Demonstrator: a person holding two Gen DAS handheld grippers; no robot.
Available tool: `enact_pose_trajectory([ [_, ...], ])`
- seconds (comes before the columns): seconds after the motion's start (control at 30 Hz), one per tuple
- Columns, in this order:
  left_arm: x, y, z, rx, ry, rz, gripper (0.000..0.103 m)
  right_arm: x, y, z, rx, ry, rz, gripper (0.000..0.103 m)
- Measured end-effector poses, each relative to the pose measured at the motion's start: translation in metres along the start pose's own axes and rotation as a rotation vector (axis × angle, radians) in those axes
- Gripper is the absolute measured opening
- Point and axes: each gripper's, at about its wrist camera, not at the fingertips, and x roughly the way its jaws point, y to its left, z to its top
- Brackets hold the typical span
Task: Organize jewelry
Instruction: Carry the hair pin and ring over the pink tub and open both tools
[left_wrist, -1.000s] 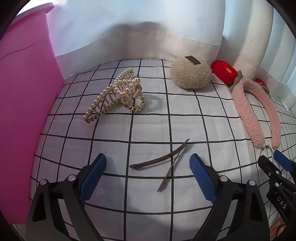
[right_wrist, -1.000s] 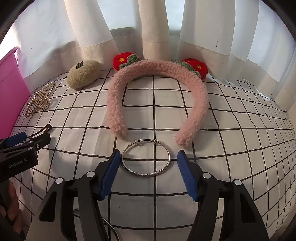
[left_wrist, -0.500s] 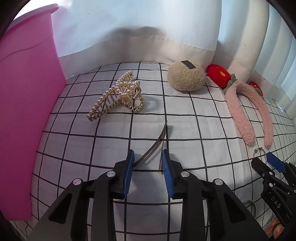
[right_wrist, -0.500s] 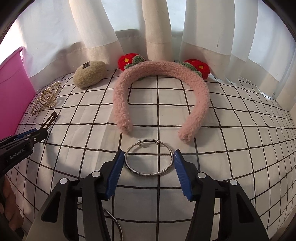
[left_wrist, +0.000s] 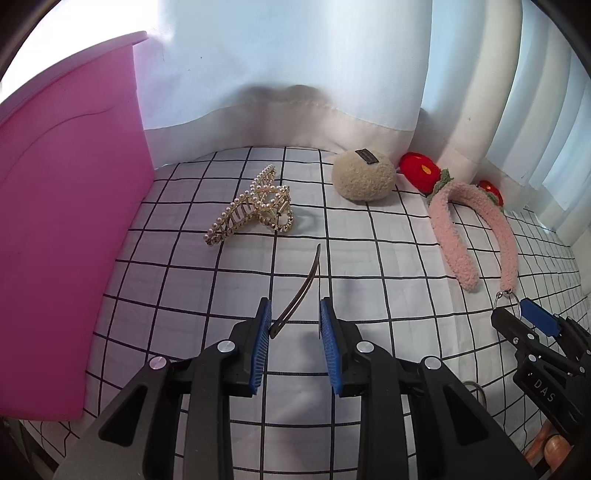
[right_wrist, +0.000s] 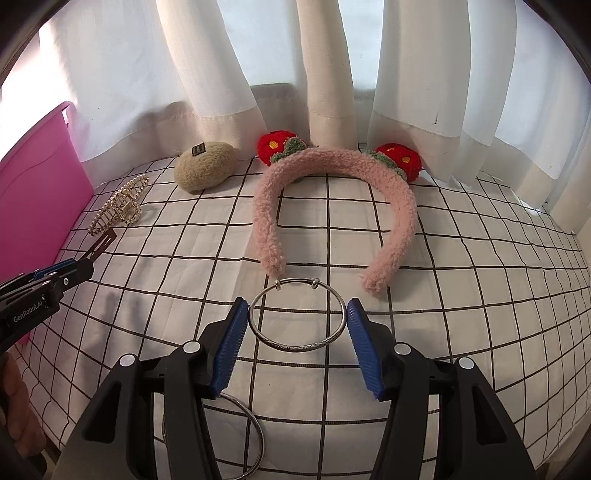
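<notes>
Pickup is the step in hand: left gripper (left_wrist: 294, 325) pinches the brown hair clip (left_wrist: 301, 288) while right gripper (right_wrist: 297, 325) clasps the silver bangle (right_wrist: 297, 314), so next both likely lift toward the pink bin (left_wrist: 66, 221)

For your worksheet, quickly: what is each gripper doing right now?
Left gripper: shut on the brown hair clip.
Right gripper: shut on the silver bangle.
</notes>
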Motion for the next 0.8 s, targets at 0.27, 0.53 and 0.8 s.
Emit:
enact_pose_trajectory([
  [0.27, -0.038, 0.006, 0.011, -0.031, -0.042, -0.021, 0.025, -0.033, 0.016, 0.021, -0.077, -0.039, 0.024, 0.054],
  [0.53, -0.087, 0.022, 0.034, -0.075, -0.135, -0.002, 0.025, -0.072, 0.047, 0.060, -0.157, -0.128, 0.087, 0.054],
  [0.8, -0.136, 0.049, 0.065, -0.133, -0.250, 0.045, 0.025, -0.104, 0.097, 0.106, -0.243, -0.234, 0.178, 0.054],
])
